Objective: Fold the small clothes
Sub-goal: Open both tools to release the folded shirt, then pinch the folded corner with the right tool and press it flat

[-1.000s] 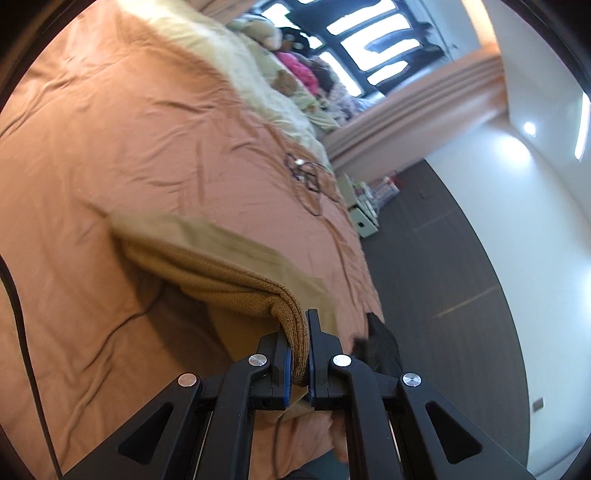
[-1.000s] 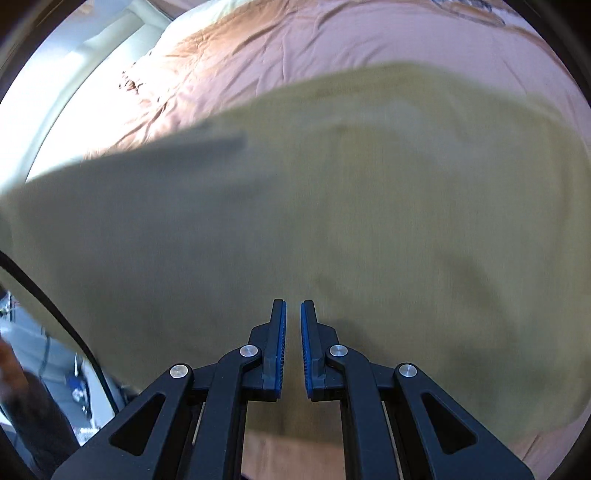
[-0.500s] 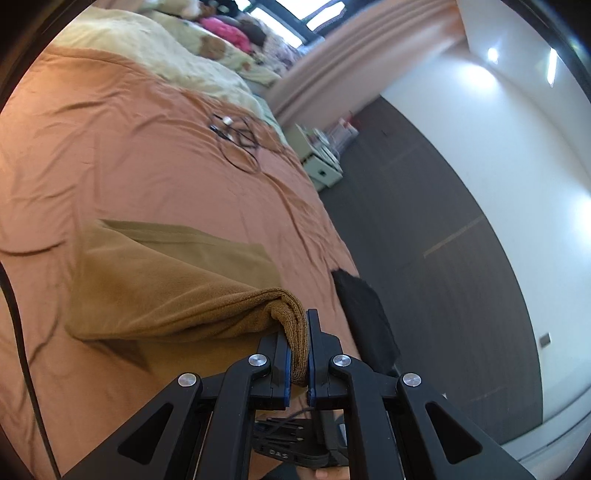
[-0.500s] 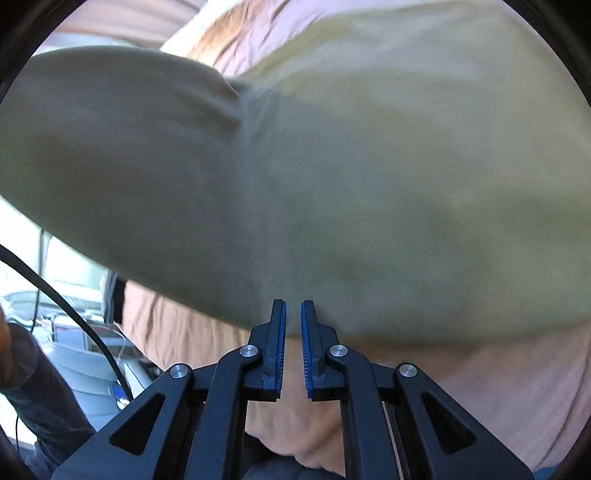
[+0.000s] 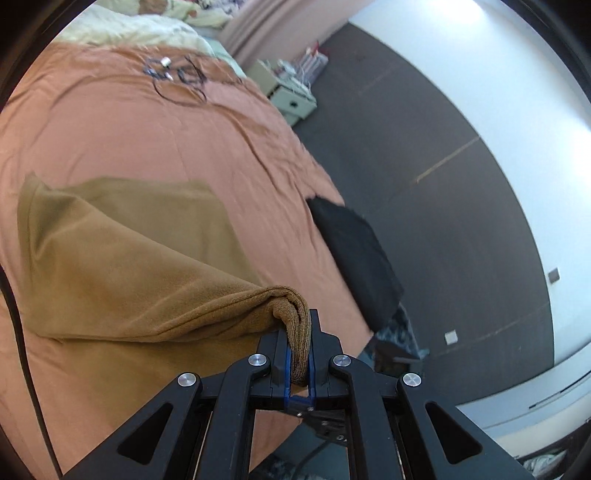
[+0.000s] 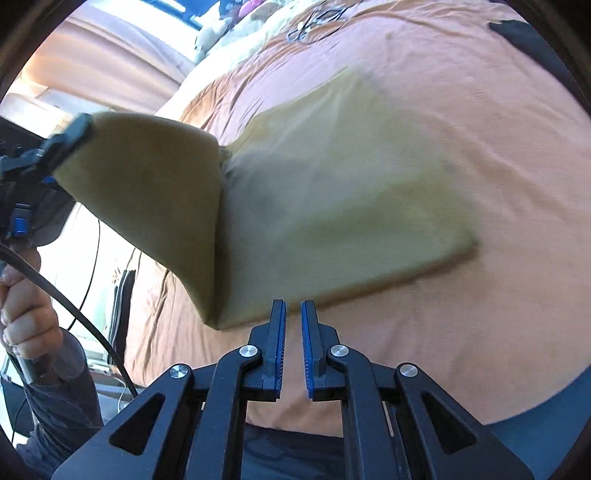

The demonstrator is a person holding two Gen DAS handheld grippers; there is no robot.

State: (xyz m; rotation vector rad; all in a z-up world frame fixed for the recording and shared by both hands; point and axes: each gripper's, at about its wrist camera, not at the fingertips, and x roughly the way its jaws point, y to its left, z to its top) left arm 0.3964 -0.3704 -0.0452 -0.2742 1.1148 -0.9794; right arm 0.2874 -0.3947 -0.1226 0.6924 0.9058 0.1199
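Note:
A tan-brown cloth (image 5: 122, 258) lies partly folded on the orange bedspread (image 5: 110, 122). My left gripper (image 5: 299, 325) is shut on one bunched corner and holds it up, so the cloth hangs down to the bed. In the right wrist view the same cloth (image 6: 332, 206) looks olive; its lifted flap (image 6: 147, 192) rises to the left gripper (image 6: 62, 140) at the left. My right gripper (image 6: 293, 314) sits just in front of the cloth's near edge, jaws slightly apart and holding nothing.
A black folded garment (image 5: 354, 251) lies at the bed's right edge, also in the right wrist view (image 6: 524, 33). Black cables (image 5: 177, 74) lie far up the bed by pale bedding (image 5: 129, 26). Dark floor (image 5: 443, 184) and a small cabinet (image 5: 291, 96) lie beyond.
The left gripper has lifted and swung its cloth corner over; the right gripper has drawn back, so the cloth no longer fills its view.

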